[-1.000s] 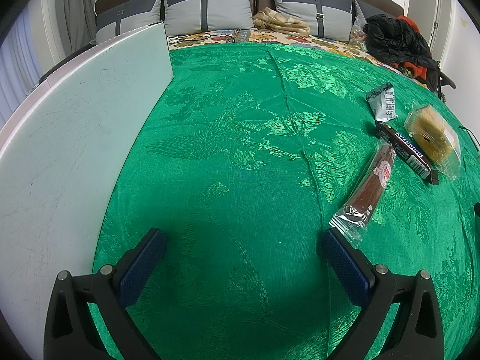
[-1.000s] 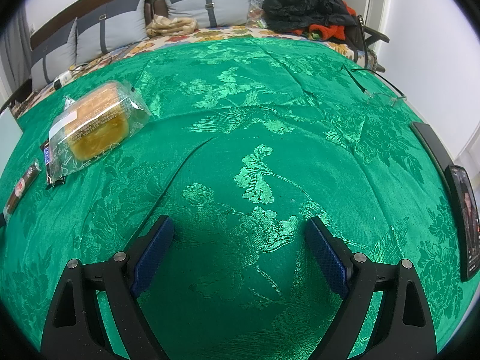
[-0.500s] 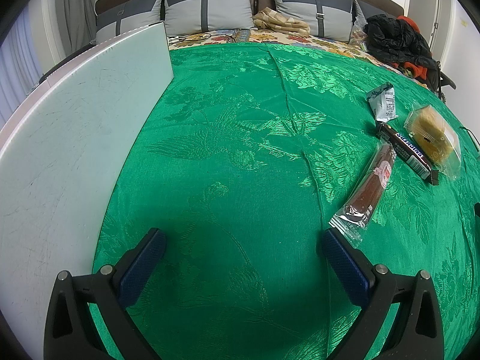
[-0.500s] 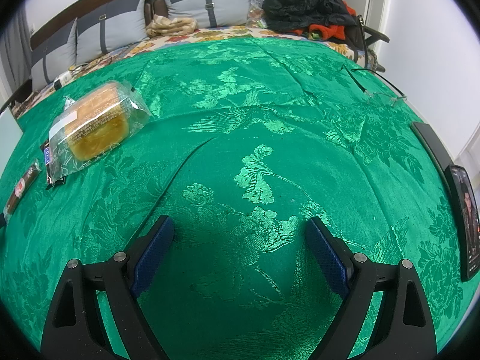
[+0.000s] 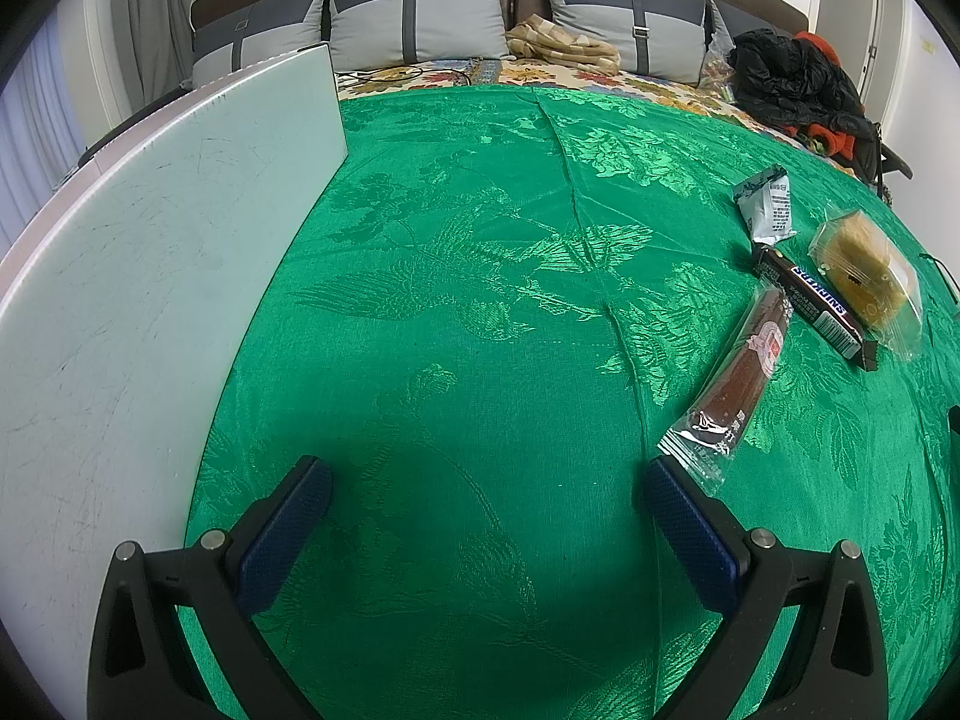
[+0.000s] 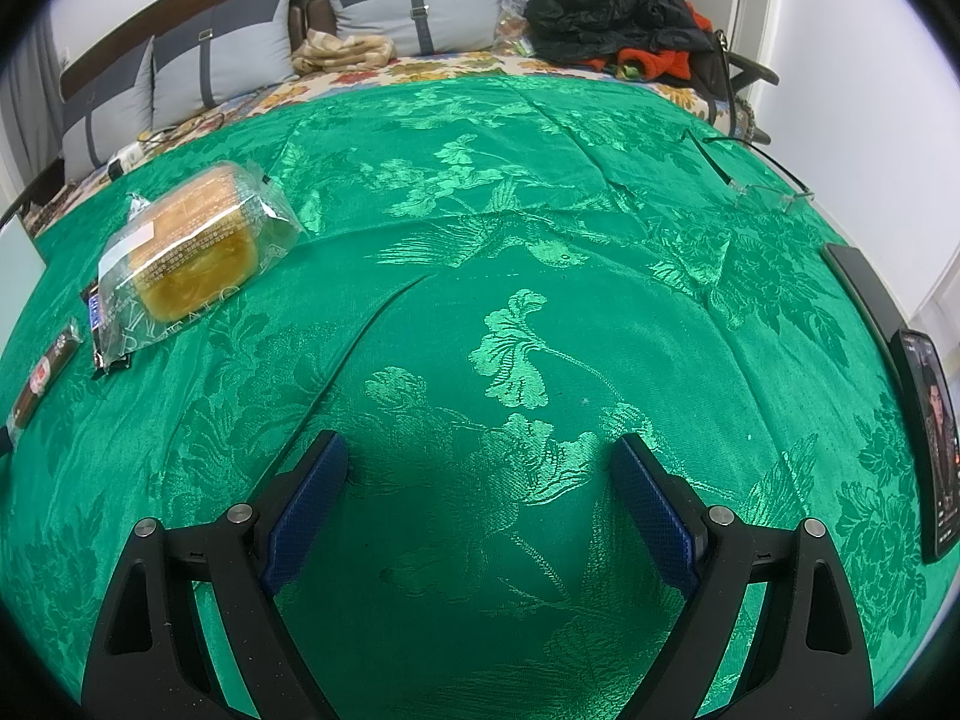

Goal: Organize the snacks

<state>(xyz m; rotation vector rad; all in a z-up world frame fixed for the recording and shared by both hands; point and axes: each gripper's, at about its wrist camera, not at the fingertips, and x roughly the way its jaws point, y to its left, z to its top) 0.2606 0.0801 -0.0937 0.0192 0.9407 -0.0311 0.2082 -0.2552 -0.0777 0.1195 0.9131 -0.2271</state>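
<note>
Snacks lie in a group on the green cloth (image 5: 468,312). In the left wrist view a long brown sausage stick (image 5: 738,378) in clear wrap lies right of centre, its near end just ahead of my right finger. Beyond it lie a dark Snickers bar (image 5: 816,306), a wrapped yellow cake (image 5: 864,270) and a small grey packet (image 5: 768,207). My left gripper (image 5: 486,504) is open and holds nothing. The right wrist view shows the cake (image 6: 192,252), the bar's end (image 6: 105,330) and the sausage stick (image 6: 42,378) at far left. My right gripper (image 6: 477,480) is open over bare cloth.
A pale white board (image 5: 132,276) stands along the cloth's left side. Grey pillows (image 5: 414,18) line the headboard, with a beige cloth (image 5: 564,45) and dark clothes (image 5: 792,84) beside them. A phone (image 6: 930,438) and glasses (image 6: 762,186) lie at the cloth's right edge.
</note>
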